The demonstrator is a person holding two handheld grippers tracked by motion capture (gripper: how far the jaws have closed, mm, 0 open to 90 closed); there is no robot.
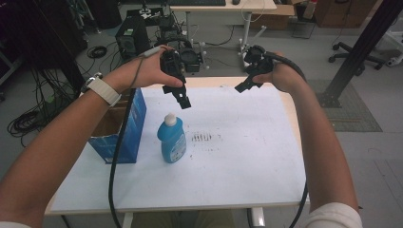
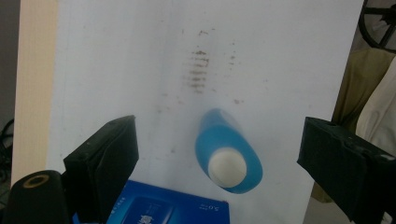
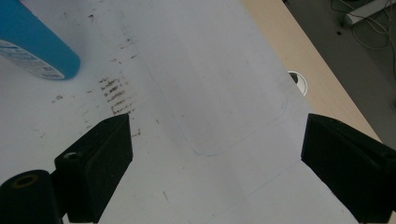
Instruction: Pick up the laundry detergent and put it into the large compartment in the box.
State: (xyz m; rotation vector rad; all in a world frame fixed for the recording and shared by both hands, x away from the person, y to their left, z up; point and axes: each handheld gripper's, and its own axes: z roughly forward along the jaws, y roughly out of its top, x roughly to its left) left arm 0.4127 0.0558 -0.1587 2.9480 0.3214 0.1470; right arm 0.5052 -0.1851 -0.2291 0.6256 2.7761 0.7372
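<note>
Hovering my left gripper [image 1: 183, 98], jaws wide and empty, above the upright blue dish-soap bottle [image 1: 171, 138] lines up a grasp; right gripper [image 1: 244, 85] waits wide farther right.

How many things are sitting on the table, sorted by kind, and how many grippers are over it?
Bottles: 1, the blue bottle with a white cap, standing upright.
Boxes: 1, the blue box, open at the top, at the table's left edge.
Grippers: 2, the left gripper and the right gripper, both held above the table.
Total: 4
</note>
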